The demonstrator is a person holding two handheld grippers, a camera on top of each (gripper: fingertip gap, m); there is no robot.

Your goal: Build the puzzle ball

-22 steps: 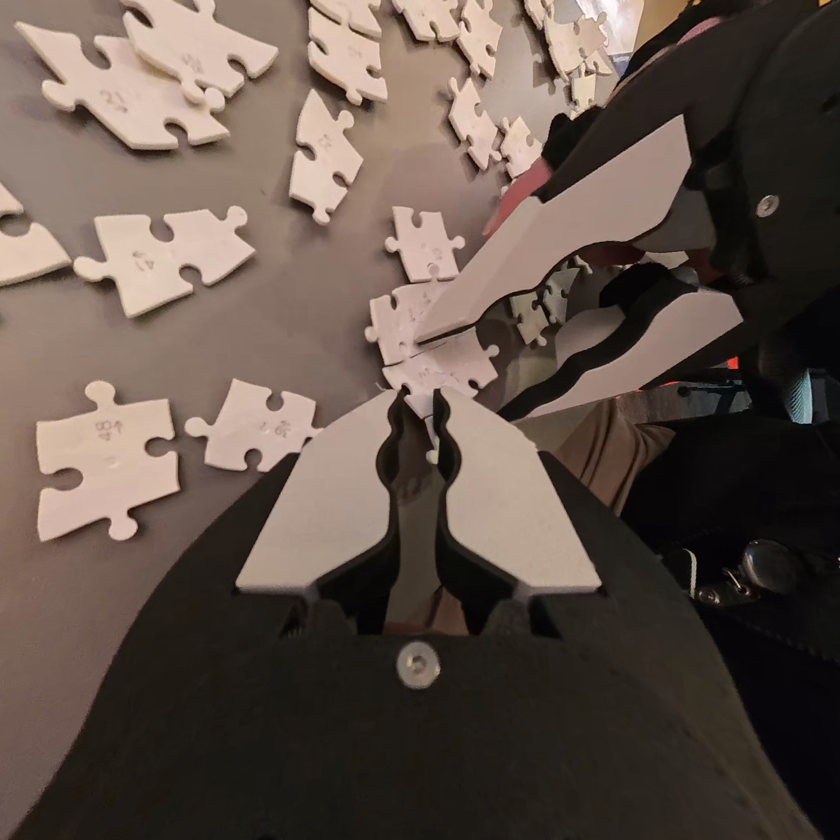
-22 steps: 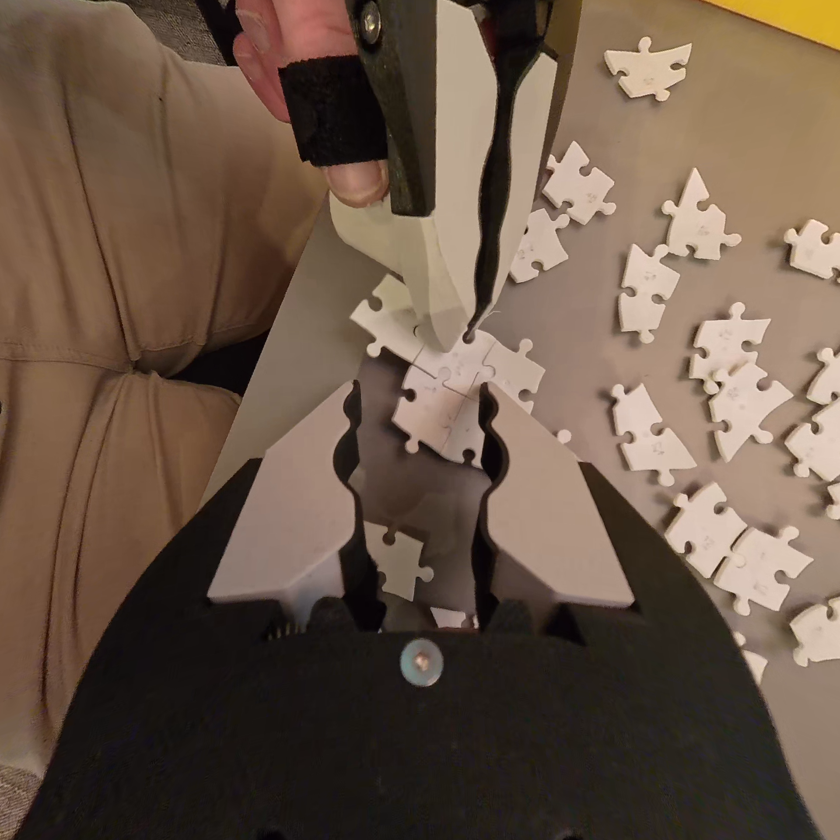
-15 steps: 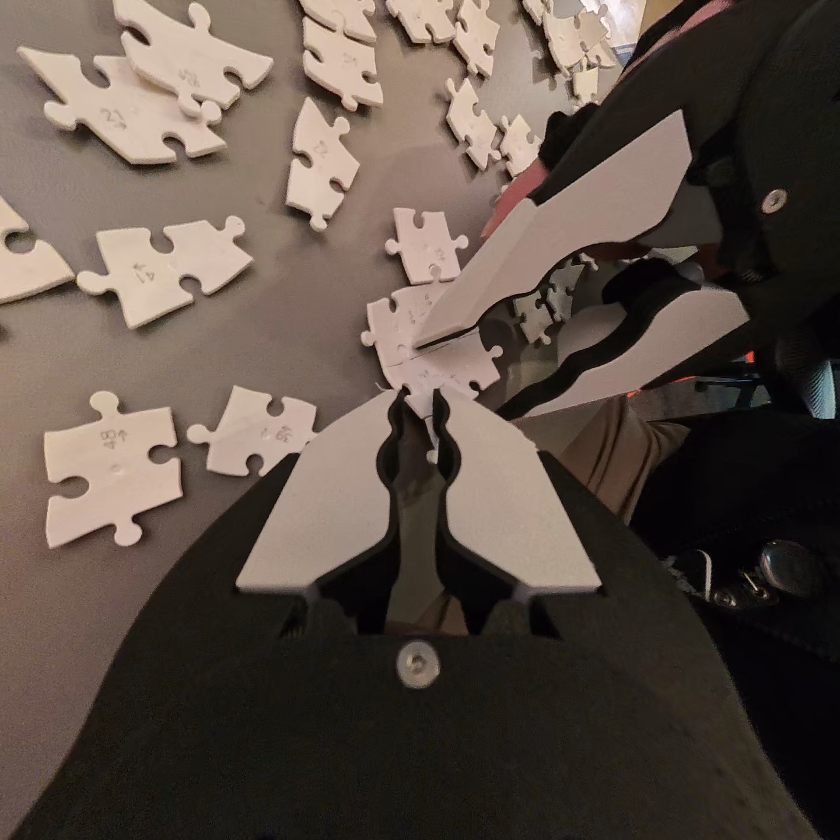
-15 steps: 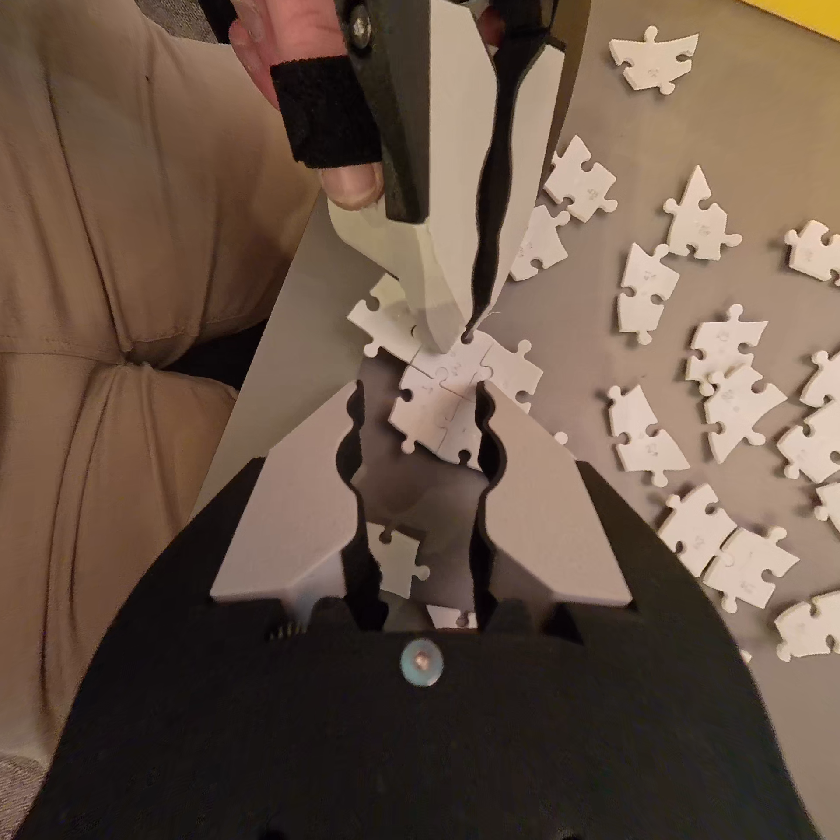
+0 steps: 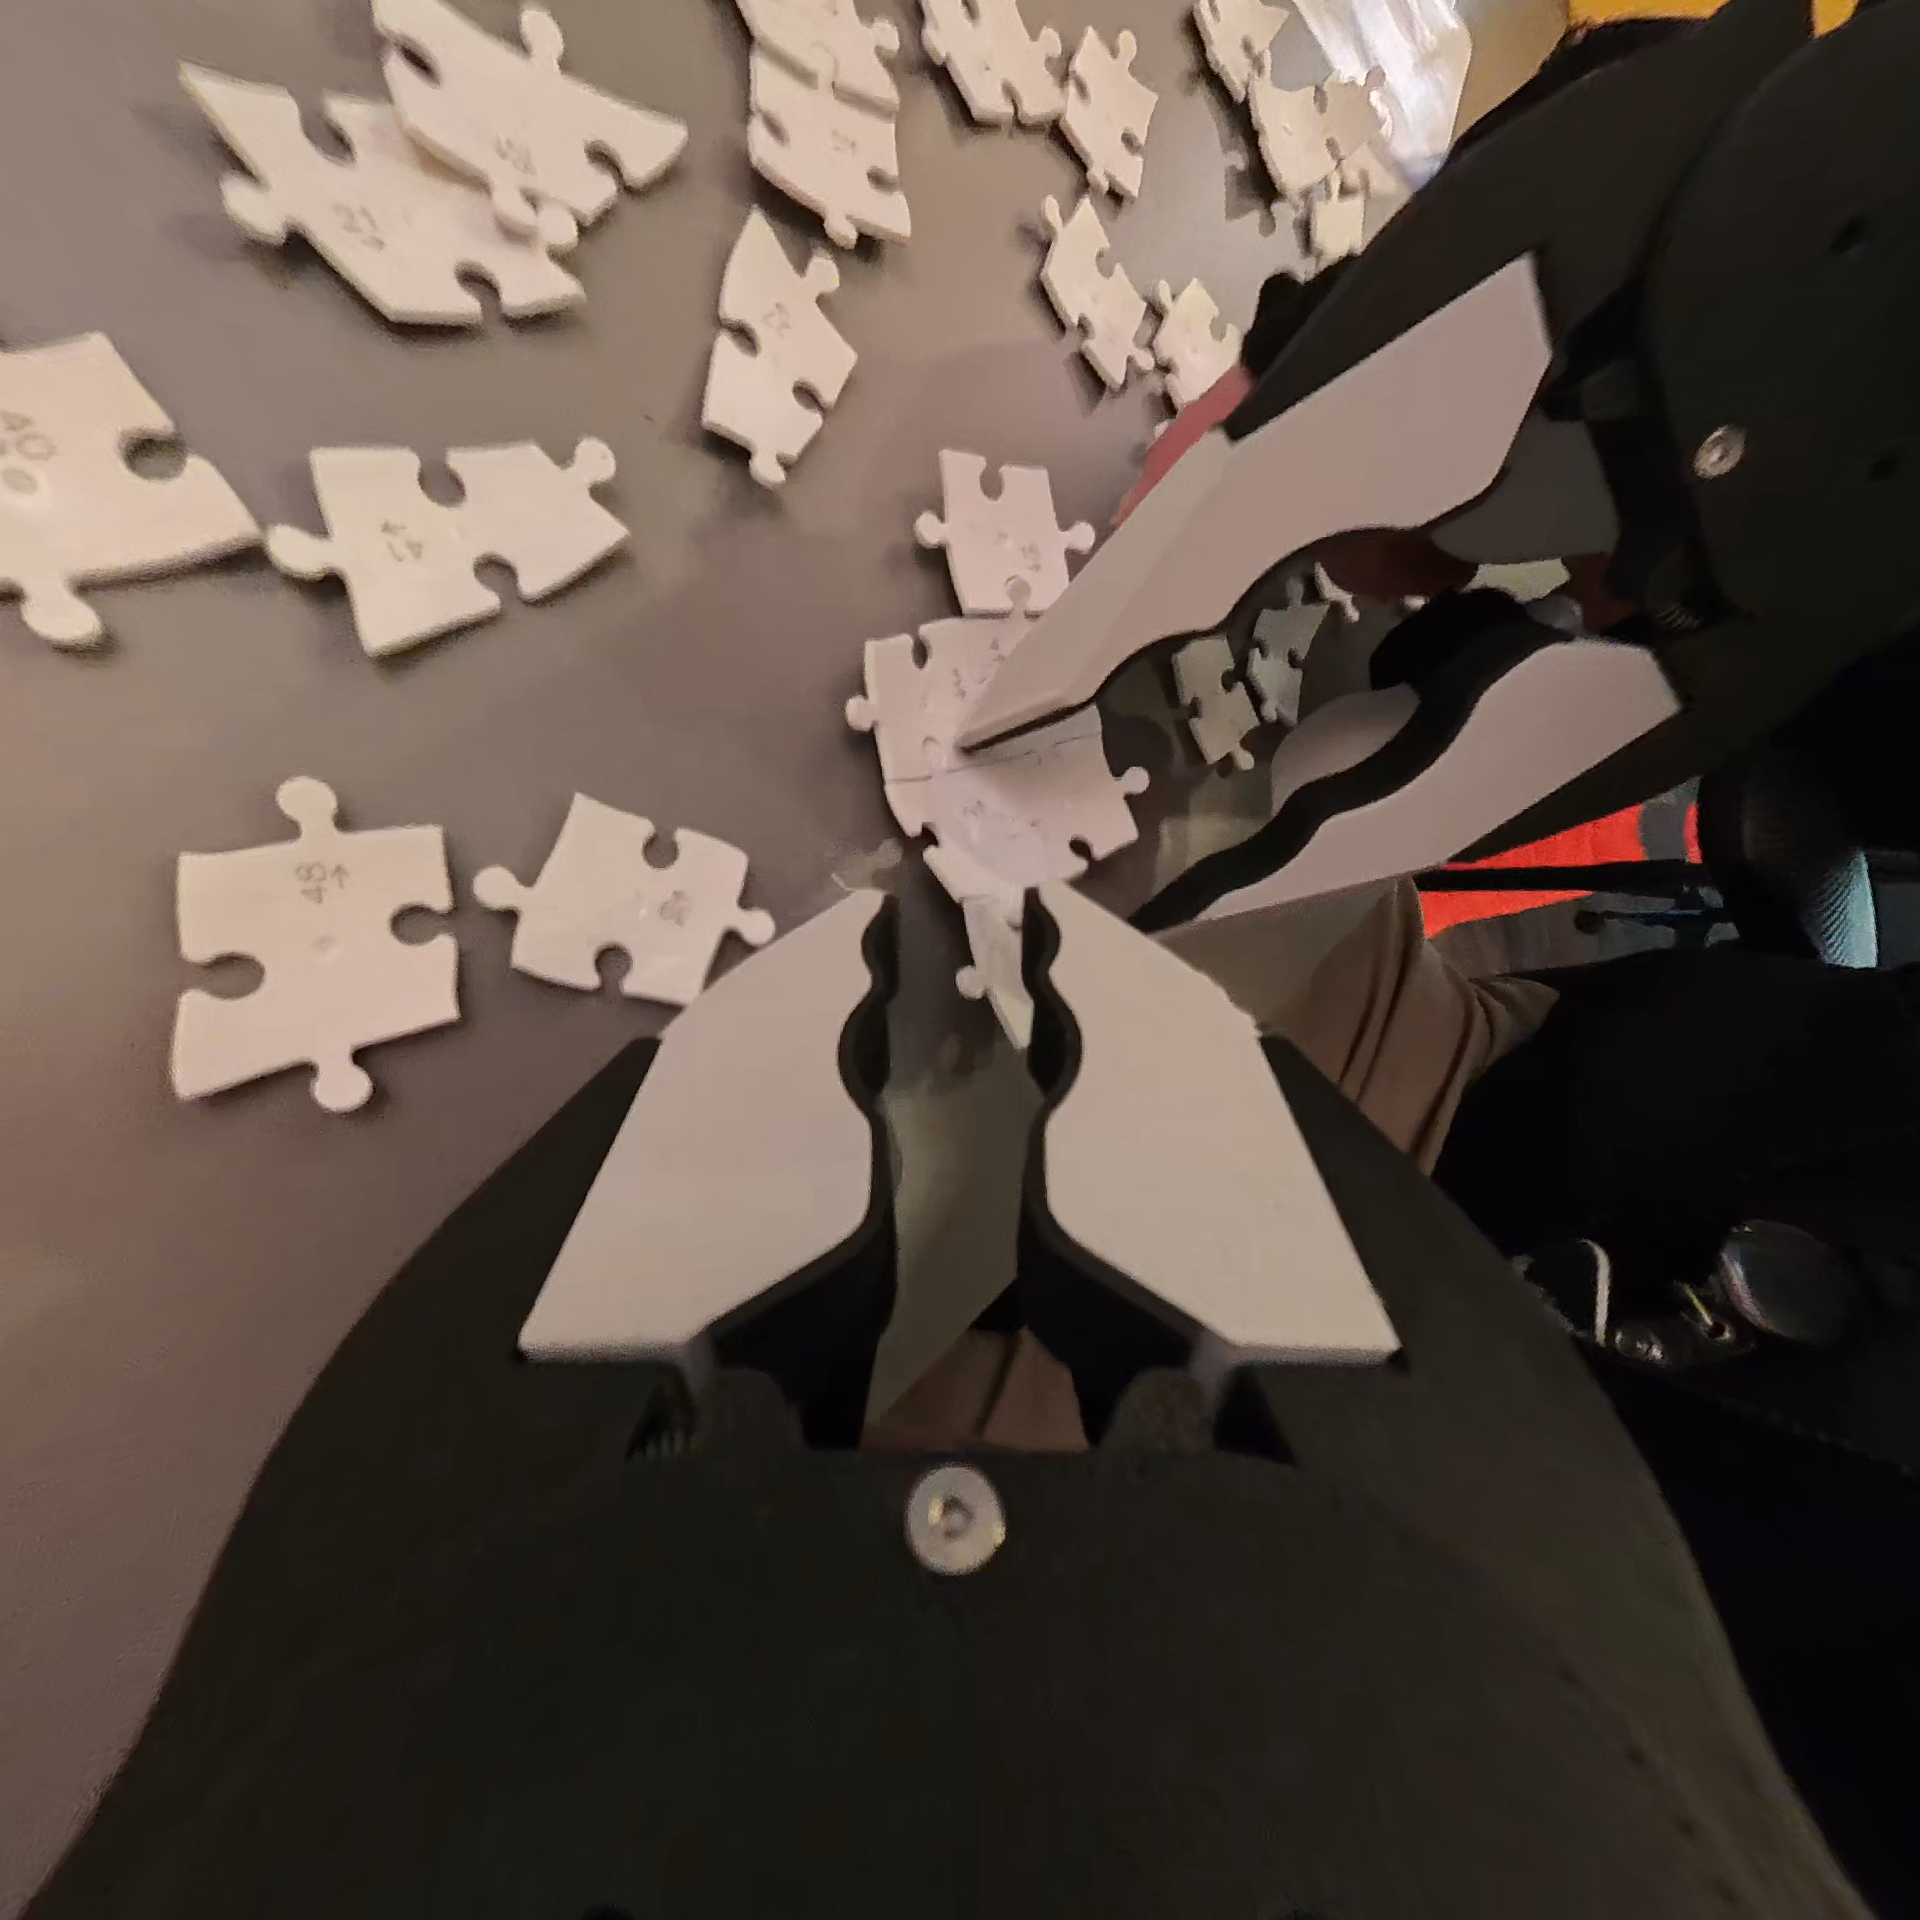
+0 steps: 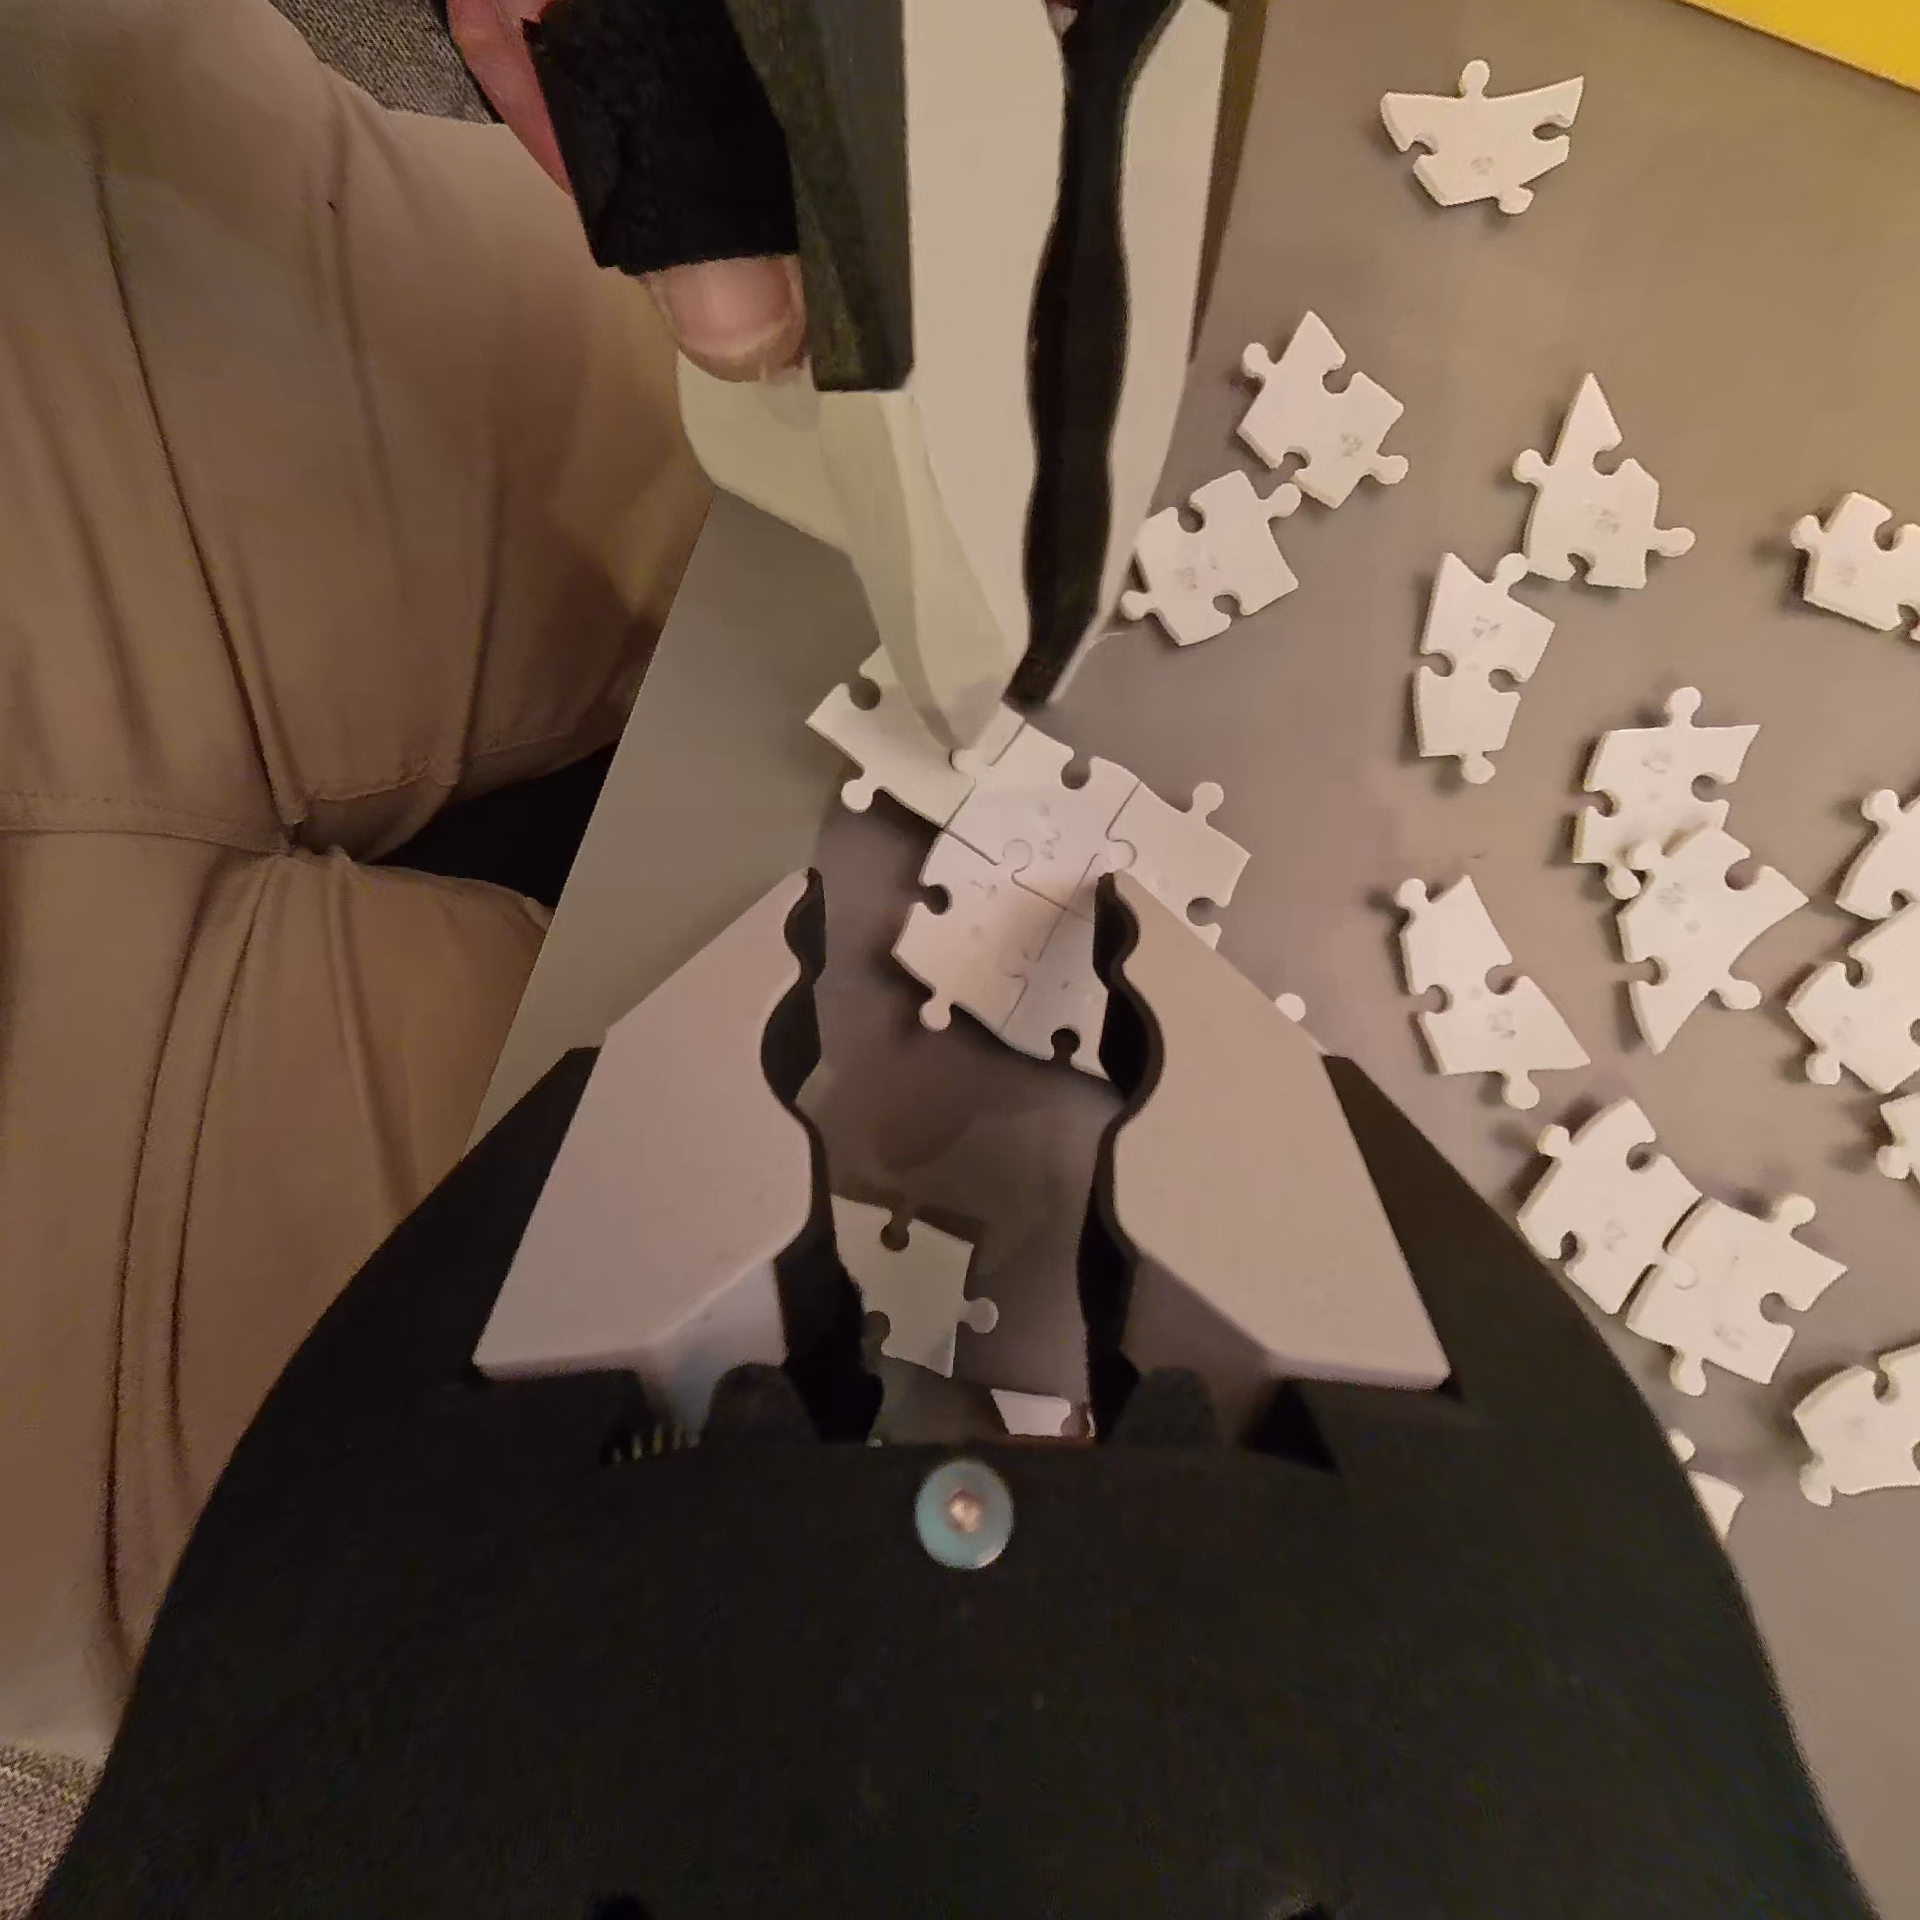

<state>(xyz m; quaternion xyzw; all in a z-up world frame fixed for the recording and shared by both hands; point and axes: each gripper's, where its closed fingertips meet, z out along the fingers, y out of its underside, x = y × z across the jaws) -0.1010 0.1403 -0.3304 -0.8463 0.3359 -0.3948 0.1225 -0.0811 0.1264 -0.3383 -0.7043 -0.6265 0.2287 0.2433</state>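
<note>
A small cluster of joined white puzzle pieces [image 5: 997, 800] lies on the grey table [image 5: 644, 717] near its edge; it also shows in the right wrist view [image 6: 1029, 842]. My left gripper [image 5: 961, 899] is slightly open at the cluster's near side, with the edge of one cluster piece [image 5: 992, 951] between its tips, against the right finger only. In the right wrist view the left gripper [image 6: 1003, 707] comes down from the top onto that end piece [image 6: 894, 743]. My right gripper [image 6: 956, 883] is open, one fingertip [image 5: 971, 738] resting on the cluster.
Many loose white pieces [image 5: 312, 945] lie scattered over the table, also to the right of the cluster [image 6: 1486, 997]; one piece [image 6: 914, 1288] lies under my right gripper. The table's pale edge [image 6: 665, 727] runs beside a person's beige trousers [image 6: 260, 623]. The grippers are tip to tip, or close to it.
My left gripper's jaws have widened a little, letting go of the piece edge, and it has drawn back slightly from the cluster. The right gripper has hardly moved.
</note>
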